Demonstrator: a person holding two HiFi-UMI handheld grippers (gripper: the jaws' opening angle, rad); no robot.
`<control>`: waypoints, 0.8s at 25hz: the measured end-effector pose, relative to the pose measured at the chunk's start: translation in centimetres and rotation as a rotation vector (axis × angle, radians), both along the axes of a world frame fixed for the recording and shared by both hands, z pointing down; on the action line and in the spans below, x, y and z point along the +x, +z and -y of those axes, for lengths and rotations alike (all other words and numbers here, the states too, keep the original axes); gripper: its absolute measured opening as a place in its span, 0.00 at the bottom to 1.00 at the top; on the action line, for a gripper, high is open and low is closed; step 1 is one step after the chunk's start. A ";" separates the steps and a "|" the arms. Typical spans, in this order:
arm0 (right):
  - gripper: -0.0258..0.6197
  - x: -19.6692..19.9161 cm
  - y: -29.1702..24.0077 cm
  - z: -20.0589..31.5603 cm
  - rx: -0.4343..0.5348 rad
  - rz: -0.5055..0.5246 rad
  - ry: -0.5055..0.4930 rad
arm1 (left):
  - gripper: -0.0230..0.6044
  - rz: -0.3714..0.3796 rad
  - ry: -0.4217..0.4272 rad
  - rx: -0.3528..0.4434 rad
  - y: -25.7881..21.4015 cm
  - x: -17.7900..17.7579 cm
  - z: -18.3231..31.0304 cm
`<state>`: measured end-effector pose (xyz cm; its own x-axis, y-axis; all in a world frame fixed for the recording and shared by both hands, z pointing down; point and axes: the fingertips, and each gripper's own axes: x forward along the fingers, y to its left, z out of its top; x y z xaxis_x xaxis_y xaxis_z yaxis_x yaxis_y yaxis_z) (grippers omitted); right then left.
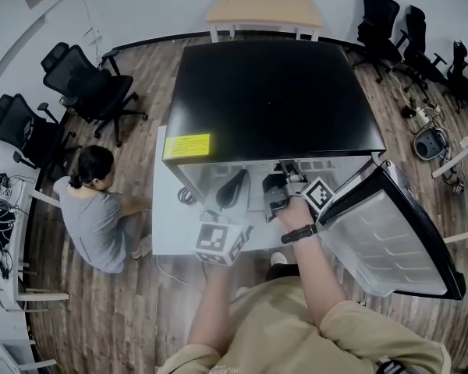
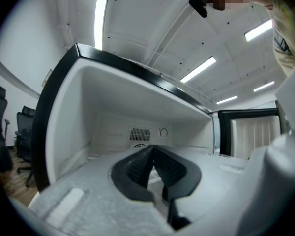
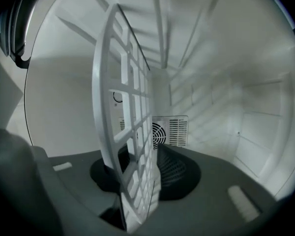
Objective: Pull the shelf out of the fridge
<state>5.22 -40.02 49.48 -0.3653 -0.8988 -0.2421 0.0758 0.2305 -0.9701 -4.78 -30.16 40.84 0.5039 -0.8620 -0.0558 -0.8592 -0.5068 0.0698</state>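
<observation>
A wood-plank floor (image 1: 86,318) fills the room, with a pale table (image 1: 264,8) at the top edge of the head view and black office chairs (image 1: 86,88) at the upper left and upper right. The black-topped fridge (image 1: 273,92) stands in the centre, its door (image 1: 390,232) swung open toward the lower right. A person (image 1: 93,216) sits on the floor at the left. Inside the white compartment, the white grid shelf (image 3: 125,132) runs edge-on through the middle of the right gripper view. The right gripper (image 3: 137,166) is clamped on its near edge. The left gripper (image 2: 152,149) has its jaw tips pressed together, with nothing between them.
</observation>
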 end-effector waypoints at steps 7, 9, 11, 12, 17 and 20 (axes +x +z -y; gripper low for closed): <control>0.10 0.2 -0.4 -0.4 -0.003 -0.005 -0.010 | 0.03 0.001 -0.001 0.006 -0.2 0.1 -1.0; 0.10 0.2 -0.4 -0.4 -0.003 0.004 -0.004 | 0.03 0.003 -0.001 0.010 -0.3 0.1 -1.3; 0.10 0.1 -0.4 -0.3 0.004 0.013 -0.003 | 0.03 0.005 0.000 0.008 -0.3 -0.2 -1.6; 0.10 0.0 -0.5 -0.3 0.007 0.014 -0.003 | 0.03 0.006 0.002 0.006 -0.3 -0.3 -1.7; 0.10 -0.1 -0.7 -0.5 0.009 -0.001 0.001 | 0.03 0.005 0.021 -0.001 -0.3 -0.1 -2.5; 0.10 -0.1 -0.6 -0.5 0.015 -0.018 -0.008 | 0.03 0.004 0.034 0.004 -0.6 0.1 -2.8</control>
<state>5.07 -39.53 48.86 -0.3772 -0.8920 -0.2490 0.0602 0.2447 -0.9677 -4.63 -27.32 40.26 0.5329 -0.8443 -0.0571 -0.8420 -0.5357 0.0639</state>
